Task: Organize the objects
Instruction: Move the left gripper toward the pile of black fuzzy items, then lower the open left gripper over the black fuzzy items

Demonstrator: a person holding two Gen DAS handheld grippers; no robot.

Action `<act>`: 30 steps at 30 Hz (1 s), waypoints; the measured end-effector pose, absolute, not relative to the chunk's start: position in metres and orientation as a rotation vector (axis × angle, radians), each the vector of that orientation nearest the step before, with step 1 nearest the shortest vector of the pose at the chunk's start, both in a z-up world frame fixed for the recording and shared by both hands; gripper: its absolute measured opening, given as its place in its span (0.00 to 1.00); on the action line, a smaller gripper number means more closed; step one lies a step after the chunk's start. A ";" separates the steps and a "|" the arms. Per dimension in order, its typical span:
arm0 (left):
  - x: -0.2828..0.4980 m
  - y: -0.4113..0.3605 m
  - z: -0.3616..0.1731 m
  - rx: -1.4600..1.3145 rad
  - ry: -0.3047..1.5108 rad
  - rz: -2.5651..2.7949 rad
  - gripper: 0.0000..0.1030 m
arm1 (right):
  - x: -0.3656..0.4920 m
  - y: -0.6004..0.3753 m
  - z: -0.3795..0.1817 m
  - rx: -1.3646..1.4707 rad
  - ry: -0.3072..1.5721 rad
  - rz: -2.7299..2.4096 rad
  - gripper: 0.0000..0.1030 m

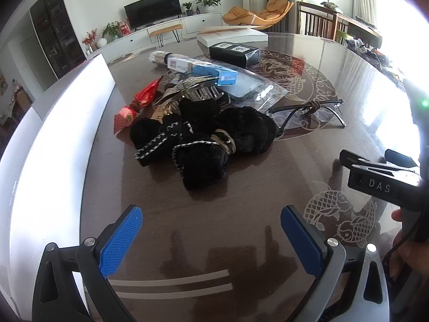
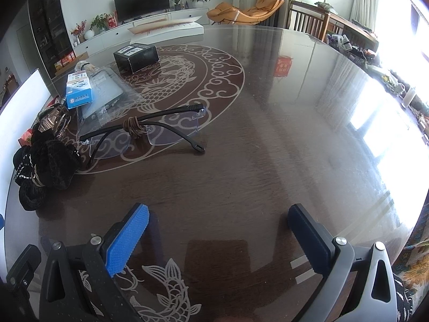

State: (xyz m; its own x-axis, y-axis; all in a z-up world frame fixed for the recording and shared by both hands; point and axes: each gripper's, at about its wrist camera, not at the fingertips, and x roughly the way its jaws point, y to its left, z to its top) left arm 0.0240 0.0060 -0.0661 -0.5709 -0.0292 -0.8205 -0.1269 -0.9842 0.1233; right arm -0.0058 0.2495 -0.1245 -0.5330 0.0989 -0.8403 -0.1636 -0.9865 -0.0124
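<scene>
A heap of black fuzzy scrunchies (image 1: pixel 203 139) lies on the dark round table (image 1: pixel 241 228), straight ahead of my open left gripper (image 1: pixel 211 230). Behind the heap are a metal hair claw (image 1: pixel 198 91), a blue and white box (image 1: pixel 206 71), a clear plastic bag (image 1: pixel 254 88), red-wrapped sweets (image 1: pixel 139 102) and a black box (image 1: pixel 234 52). Rimless glasses (image 1: pixel 308 112) with a brown hair tie on the bridge lie to the right. My right gripper (image 2: pixel 217 230) is open over bare table, with the glasses (image 2: pixel 144 131) ahead to its left and the scrunchies (image 2: pixel 43 166) at far left.
A white box wall (image 1: pixel 59 134) runs along the table's left side. A flat white box (image 1: pixel 233 36) sits at the far edge. The right gripper's body (image 1: pixel 383 179) and a hand (image 1: pixel 407 252) show at the left view's right edge. Wooden chairs (image 2: pixel 311 24) stand beyond the table.
</scene>
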 end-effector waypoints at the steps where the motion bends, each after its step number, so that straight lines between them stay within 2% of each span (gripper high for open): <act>1: 0.027 0.001 -0.065 -1.431 0.256 2.730 1.00 | -0.005 0.249 -0.125 -1.431 0.101 2.624 1.00; 7: 0.021 -0.026 -0.058 -1.432 0.234 2.780 1.00 | -0.005 0.249 -0.125 -1.425 0.101 2.625 1.00; 12: -0.023 -0.026 -0.041 -1.386 0.252 2.869 1.00 | -0.004 0.250 -0.124 -1.423 0.101 2.625 1.00; 16: -0.063 -0.023 -0.059 -1.553 0.222 2.813 1.00 | -0.004 0.250 -0.125 -1.423 0.102 2.626 1.00; 23: -0.038 -0.005 -0.063 -1.465 0.229 2.709 1.00 | -0.004 0.250 -0.124 -1.422 0.101 2.628 1.00; 30: -0.054 -0.026 -0.033 -1.397 0.284 2.739 1.00 | -0.004 0.250 -0.124 -1.420 0.103 2.627 1.00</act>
